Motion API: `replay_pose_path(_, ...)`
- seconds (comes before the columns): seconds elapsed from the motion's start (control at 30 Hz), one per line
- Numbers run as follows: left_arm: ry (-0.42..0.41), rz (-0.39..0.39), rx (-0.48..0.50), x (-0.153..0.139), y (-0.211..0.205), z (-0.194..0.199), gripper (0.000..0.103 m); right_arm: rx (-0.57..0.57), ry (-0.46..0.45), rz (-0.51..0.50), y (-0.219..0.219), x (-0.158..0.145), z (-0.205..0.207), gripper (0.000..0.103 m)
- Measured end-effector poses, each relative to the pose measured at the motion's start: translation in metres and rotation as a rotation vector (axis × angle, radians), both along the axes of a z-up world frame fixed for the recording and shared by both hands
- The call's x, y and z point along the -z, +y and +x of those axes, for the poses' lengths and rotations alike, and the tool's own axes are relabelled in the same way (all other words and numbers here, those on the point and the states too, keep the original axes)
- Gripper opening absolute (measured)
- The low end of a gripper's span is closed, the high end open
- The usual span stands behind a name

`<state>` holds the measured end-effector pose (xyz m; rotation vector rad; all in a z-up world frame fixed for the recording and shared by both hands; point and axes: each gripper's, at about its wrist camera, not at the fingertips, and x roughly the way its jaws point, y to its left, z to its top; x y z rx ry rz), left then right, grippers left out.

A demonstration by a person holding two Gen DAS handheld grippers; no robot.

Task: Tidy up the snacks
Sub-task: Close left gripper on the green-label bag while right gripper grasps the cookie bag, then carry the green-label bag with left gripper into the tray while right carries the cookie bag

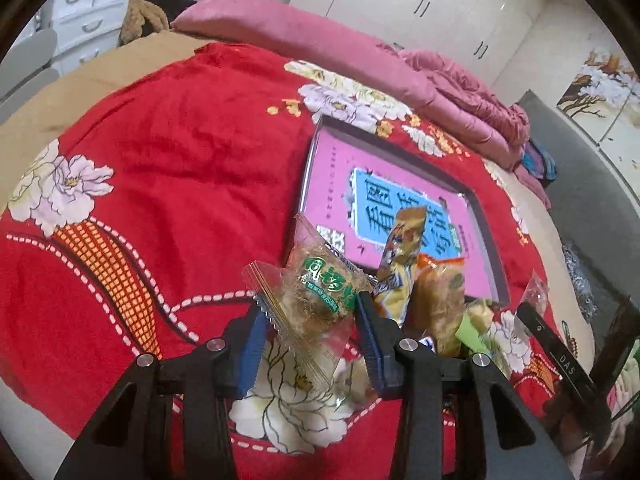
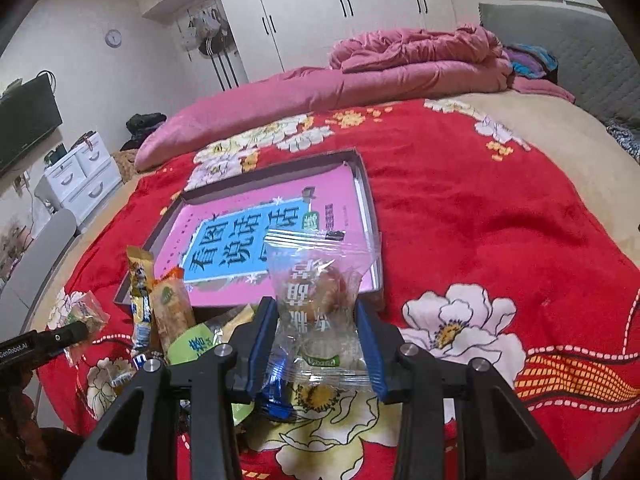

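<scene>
The left gripper (image 1: 310,312) pinches a clear plastic snack packet with green lettering and a brown cake inside (image 1: 320,292); its blue-padded fingers (image 1: 252,340) press on both sides of the wrapper, and the packet stands tilted above the red floral blanket (image 1: 160,160) that covers the bed. The right gripper (image 2: 318,320) pinches a second clear plastic packet holding a round brown pastry (image 2: 320,292), with its blue pads against the wrapper's waist and the packet upright. Just beyond both grippers lies a shallow grey cardboard box with a pink and blue printed panel inside (image 2: 366,184), open side up on the blanket. Between the two grippers, at the box's near edge, a small heap of loose snacks rests on the blanket: a yellow foil bar wrapper (image 2: 140,292), an orange-topped packet with a brown cake (image 2: 172,308) and a green-labelled packet (image 2: 192,346). A folded pink quilt (image 2: 400,68) lies along the far side of the bed.
</scene>
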<state>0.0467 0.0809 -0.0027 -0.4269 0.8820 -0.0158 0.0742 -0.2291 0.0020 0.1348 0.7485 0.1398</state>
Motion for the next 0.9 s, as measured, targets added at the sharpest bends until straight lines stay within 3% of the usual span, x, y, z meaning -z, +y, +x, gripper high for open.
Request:
replay_pose_path(0.2, -0.047, -0.003, -0.009, -0.007, -0.002, 0.007, 0.044, -0.001, -0.034, -0.005, 0.002, -0.006, 0.002, 0.041)
replay_pose_path(0.57, -0.09, 0.067, -0.028, -0.007, -0.008, 0.033, 0.044, -0.006, -0.046, 0.0, 0.008, -0.005, 0.017, 0.041)
replay_pose_path(0.9, -0.093, 0.054, -0.038, 0.003, -0.006, 0.068, 0.044, -0.009, -0.052, -0.009, 0.01, 0.0, 0.032, 0.041)
